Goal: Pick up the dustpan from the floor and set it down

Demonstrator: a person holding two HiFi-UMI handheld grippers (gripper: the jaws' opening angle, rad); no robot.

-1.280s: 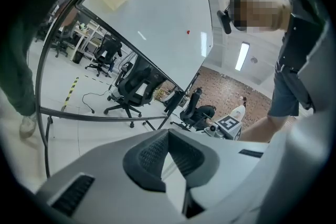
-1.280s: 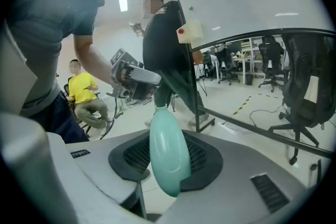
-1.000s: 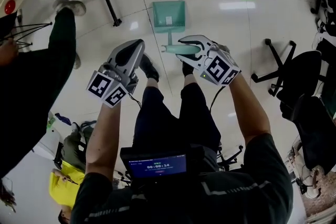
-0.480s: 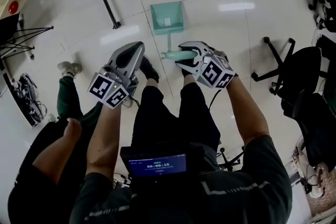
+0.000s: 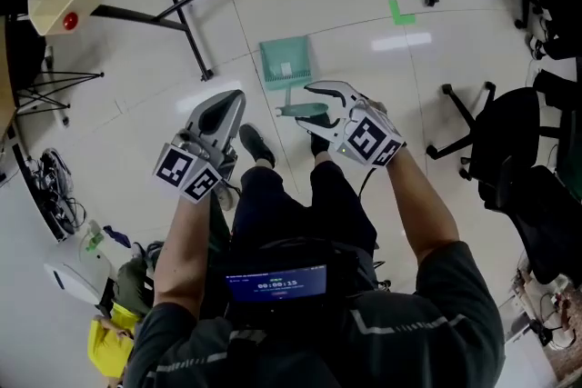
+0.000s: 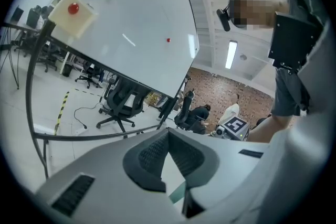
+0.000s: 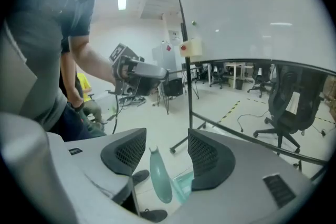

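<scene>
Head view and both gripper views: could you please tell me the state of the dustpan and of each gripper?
Dustpan: on the floor, handle up, not gripped.
Right gripper: open. Its jaws have just been opening, and the dustpan's handle shows in the gap with neither pad touching it.
Left gripper: shut, with nothing in it.
</scene>
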